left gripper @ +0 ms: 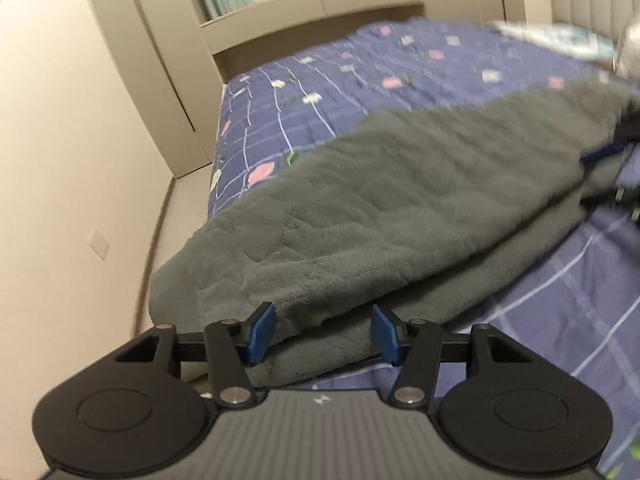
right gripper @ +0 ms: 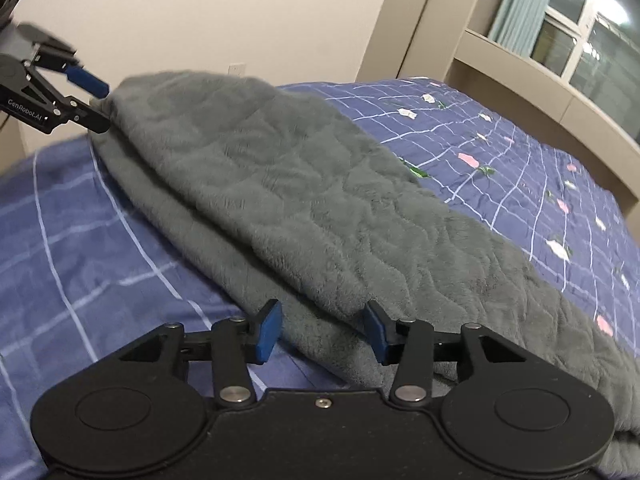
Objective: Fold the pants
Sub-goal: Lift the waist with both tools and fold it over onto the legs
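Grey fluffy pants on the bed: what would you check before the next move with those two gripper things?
1. Pants already folded over once, one layer lying on another: ok.
2. Left gripper open, its blue pads on either side of the near edge and apart from the fabric: ok.
3. Right gripper open in the same way at its end of the fold: ok.
4. Layer edges lined up: not ok; the lower layer sticks out past the upper one.
5. Bedspread flat beside the pants, with room for another fold: ok.
6. The far side of the pants lying smooth: cannot tell, it is hidden and the picture is blurred.
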A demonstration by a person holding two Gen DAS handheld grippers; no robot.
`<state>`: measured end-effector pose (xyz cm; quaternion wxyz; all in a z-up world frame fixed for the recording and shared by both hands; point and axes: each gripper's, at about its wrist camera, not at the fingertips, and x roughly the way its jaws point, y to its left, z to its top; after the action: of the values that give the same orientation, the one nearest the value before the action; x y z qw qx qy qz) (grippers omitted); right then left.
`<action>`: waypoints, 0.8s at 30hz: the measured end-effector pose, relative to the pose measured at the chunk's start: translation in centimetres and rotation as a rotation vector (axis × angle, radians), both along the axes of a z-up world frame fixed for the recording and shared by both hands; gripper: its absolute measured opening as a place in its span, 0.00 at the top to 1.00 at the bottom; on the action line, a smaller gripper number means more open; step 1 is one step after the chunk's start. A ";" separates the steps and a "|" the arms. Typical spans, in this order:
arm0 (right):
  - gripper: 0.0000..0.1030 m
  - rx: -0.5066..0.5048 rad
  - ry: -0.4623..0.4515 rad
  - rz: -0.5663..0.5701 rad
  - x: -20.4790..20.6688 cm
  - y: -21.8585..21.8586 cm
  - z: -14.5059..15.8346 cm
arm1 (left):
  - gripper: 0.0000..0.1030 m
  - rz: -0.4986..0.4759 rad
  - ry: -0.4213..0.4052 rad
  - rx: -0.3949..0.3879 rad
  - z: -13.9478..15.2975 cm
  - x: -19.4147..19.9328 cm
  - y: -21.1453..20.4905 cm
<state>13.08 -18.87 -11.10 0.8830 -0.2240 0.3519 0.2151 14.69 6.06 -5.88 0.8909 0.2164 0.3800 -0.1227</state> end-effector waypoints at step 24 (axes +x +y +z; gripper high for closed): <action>0.95 -0.031 -0.055 0.025 -1.4 -0.1 -0.7 | 0.93 0.016 0.074 0.081 -1.7 -0.2 -2.1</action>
<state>11.69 -19.01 -11.83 0.8860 -0.2479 0.3281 0.2145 14.45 3.98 -7.56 0.8676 0.2445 0.4192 -0.1080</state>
